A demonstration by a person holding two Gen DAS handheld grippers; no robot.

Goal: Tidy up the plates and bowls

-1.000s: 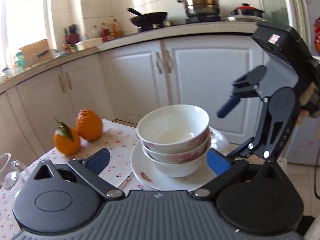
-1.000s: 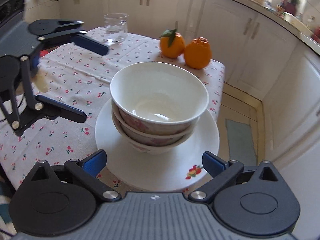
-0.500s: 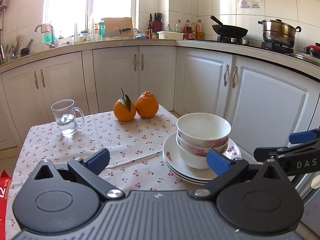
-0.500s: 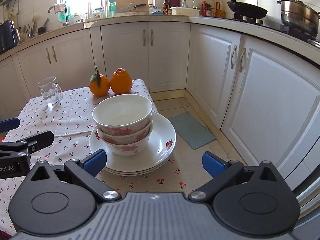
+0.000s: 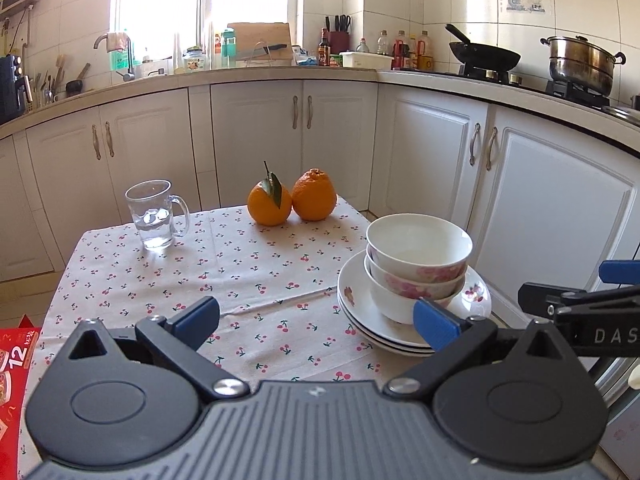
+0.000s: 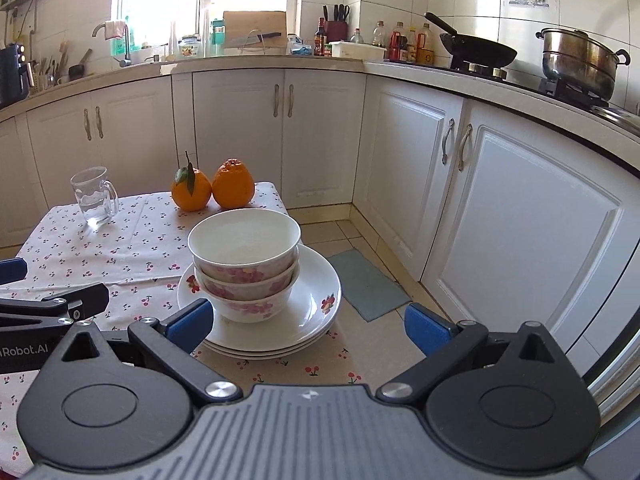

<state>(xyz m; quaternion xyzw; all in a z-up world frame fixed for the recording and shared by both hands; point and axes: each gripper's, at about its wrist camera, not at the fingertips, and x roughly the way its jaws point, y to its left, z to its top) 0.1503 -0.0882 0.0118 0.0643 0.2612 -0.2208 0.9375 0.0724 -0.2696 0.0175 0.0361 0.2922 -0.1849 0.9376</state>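
Note:
Three white bowls with pink flowers (image 5: 418, 258) (image 6: 245, 264) are nested on a stack of white plates (image 5: 360, 312) (image 6: 316, 300) near the table's right edge. My left gripper (image 5: 316, 318) hovers open near the table's front, with the stack just beyond its right fingertip. My right gripper (image 6: 308, 326) is open and held back from the stack, its left fingertip in front of the plates' rim. Neither holds anything. Each gripper shows at the edge of the other's view.
A cherry-print cloth covers the table (image 5: 240, 272). Two oranges (image 5: 292, 198) (image 6: 214, 190) and a glass mug (image 5: 154, 214) (image 6: 94, 196) stand at the back. White cabinets (image 6: 520, 216) run close on the right, with a grey floor mat (image 6: 370, 284) below.
Both grippers have pulled back and levelled out from close over the bowls. The stack now sits farther off. Both stay open.

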